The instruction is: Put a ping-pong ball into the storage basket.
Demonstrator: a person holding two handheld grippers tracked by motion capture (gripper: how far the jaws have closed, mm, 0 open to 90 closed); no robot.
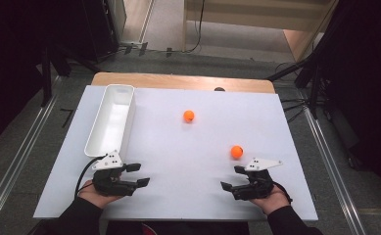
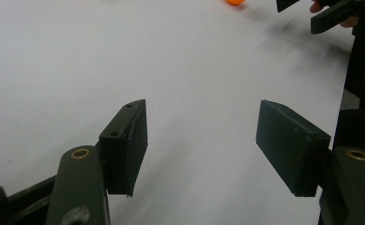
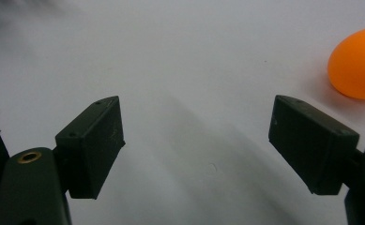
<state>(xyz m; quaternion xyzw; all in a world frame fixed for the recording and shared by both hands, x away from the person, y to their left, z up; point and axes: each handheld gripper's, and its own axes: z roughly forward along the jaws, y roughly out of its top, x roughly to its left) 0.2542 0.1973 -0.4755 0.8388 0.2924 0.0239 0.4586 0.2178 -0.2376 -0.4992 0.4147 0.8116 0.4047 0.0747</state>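
We see two plain orange balls, one at 12 o'clock (image 1: 188,116), one at 3 o'clock (image 1: 236,152). White bin (image 1: 110,120), white table sheet (image 1: 178,161), tan wood edge (image 1: 178,81). Both grippers (image 1: 138,175) (image 1: 233,177) black with grey plates.

A white sheet (image 1: 178,156) is laid over a wooden tabletop (image 1: 178,81), lit pretty evenly. Grey carpet floor (image 1: 26,166) is seen around it, with metal rails (image 1: 11,166) on 2 sides and dark stands (image 1: 46,73) behind.
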